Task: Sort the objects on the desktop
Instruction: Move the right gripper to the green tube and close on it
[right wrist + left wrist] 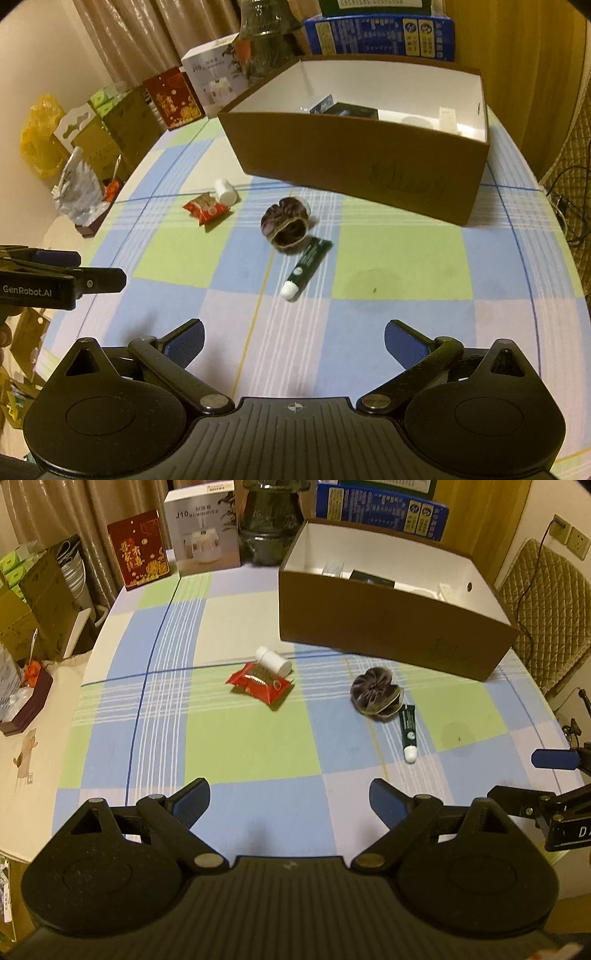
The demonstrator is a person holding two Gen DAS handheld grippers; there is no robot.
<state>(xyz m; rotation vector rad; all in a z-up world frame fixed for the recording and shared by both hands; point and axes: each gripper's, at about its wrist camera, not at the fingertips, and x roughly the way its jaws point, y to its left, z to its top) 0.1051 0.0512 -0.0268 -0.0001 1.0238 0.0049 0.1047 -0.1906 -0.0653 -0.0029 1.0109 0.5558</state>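
Note:
On the checked tablecloth lie a red snack packet (259,684) (205,209) with a white bottle (273,660) (225,191) on its side touching its far edge. To their right are a dark scrunchie-like bundle (376,693) (286,223) and a green tube with a white cap (407,733) (307,266). Behind them stands an open brown box (388,627) (354,162) with a few items inside. My left gripper (290,802) hovers open over the near cloth, nothing between its fingers. My right gripper (294,343) is open too, short of the tube.
A red gift box (139,549), a white humidifier box (204,528), a dark vase (269,520) and a blue carton (384,509) line the far edge. Clutter and cartons (92,147) sit off the table's left side. A quilted chair (546,602) stands right.

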